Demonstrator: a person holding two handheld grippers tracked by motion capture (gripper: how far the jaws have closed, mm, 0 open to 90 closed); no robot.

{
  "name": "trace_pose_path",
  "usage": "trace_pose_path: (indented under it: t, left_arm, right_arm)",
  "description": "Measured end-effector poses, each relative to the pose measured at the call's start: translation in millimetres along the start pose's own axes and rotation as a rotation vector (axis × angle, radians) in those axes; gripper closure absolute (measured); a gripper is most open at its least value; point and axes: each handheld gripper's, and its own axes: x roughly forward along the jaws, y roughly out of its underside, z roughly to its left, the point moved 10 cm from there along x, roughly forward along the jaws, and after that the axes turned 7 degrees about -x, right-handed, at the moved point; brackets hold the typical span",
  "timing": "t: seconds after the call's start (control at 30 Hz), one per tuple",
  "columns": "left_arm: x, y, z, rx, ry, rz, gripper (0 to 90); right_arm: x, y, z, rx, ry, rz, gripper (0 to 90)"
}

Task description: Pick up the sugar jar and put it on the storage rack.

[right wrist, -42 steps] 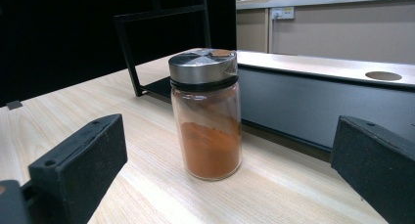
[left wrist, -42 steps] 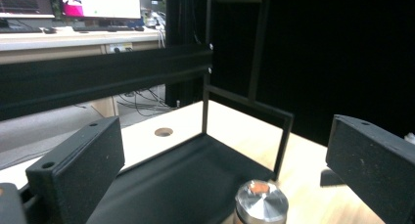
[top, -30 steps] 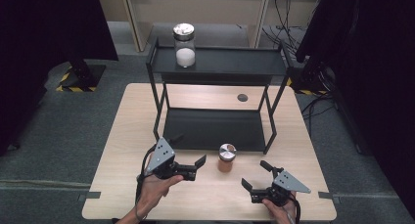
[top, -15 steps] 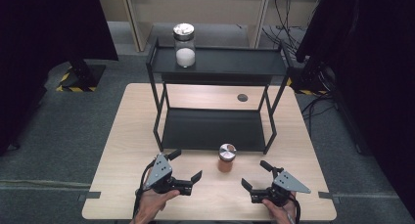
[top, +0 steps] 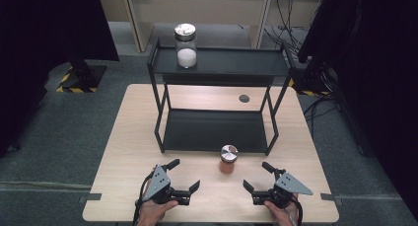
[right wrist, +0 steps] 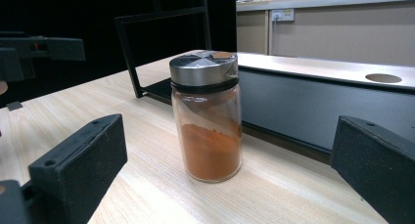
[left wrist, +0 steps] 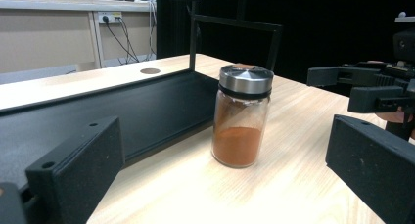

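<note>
A small glass jar of orange-brown powder (top: 228, 159) (left wrist: 242, 116) (right wrist: 208, 115) with a silver lid stands upright on the wooden table (top: 133, 132), just in front of the black shelf rack. My left gripper (top: 183, 175) rests near the table's front edge, left of the jar, open and empty. My right gripper (top: 257, 177) sits right of the jar, also open and empty, and appears at the right of the left gripper view (left wrist: 364, 84). Both point toward the jar. A taller jar with white powder (top: 186, 45) stands on the rack's top shelf.
The black two-level rack (top: 222, 63) spans the middle of the table; its lower tray (top: 212, 130) is bare. A round cable hole (top: 244, 98) lies behind it. Dark curtains flank the scene, and cables trail on the floor at the back right.
My left gripper has drawn back toward the front edge of the table and swung to point right toward the jar. The right gripper and the jar have stayed put.
</note>
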Motion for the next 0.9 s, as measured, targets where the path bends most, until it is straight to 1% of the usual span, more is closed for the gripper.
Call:
trace_pose_path:
  t: [0.07,0.13,0.23,0.27,0.37,0.43,0.53,0.73,0.9]
  left_arm:
    - [-1.5,3.5,1.4,-0.002,-0.006,-0.005,0.4]
    - [-3.7,7.2,2.8,-0.016,0.000,-0.003,0.4]
    - [-5.4,8.7,2.2,-0.020,0.007,-0.004,0.3]
    - [-6.4,9.7,1.6,-0.015,0.009,-0.004,0.3]
    - [-7.5,12.7,1.5,-0.018,0.014,-0.005,0.3]
    - [-7.9,14.2,2.3,-0.013,0.010,-0.006,0.3]
    - [-8.2,15.3,3.6,-0.017,0.008,-0.010,0.3]
    - [-7.4,18.9,2.1,0.019,0.007,-0.009,0.3]
    - [-7.9,21.6,2.5,0.005,0.011,-0.012,0.3]
  right_arm:
    - [0.2,0.1,-0.2,-0.001,0.000,0.001,0.6]
    - [0.2,0.2,-0.3,0.000,-0.001,0.000,0.6]
    - [0.2,0.1,-0.3,-0.001,0.000,0.000,0.6]
    - [0.1,0.1,-0.3,-0.001,-0.001,0.000,0.6]
    - [0.1,0.2,-0.6,0.002,0.000,0.000,0.6]
    - [0.1,0.3,-0.7,0.003,-0.001,0.000,0.5]
    - [-0.2,0.2,-0.7,0.003,-0.003,-0.001,0.6]
    - [-0.5,0.4,-1.1,0.007,-0.003,-0.003,0.6]
    - [-2.1,0.1,-0.7,0.006,0.001,-0.006,0.6]
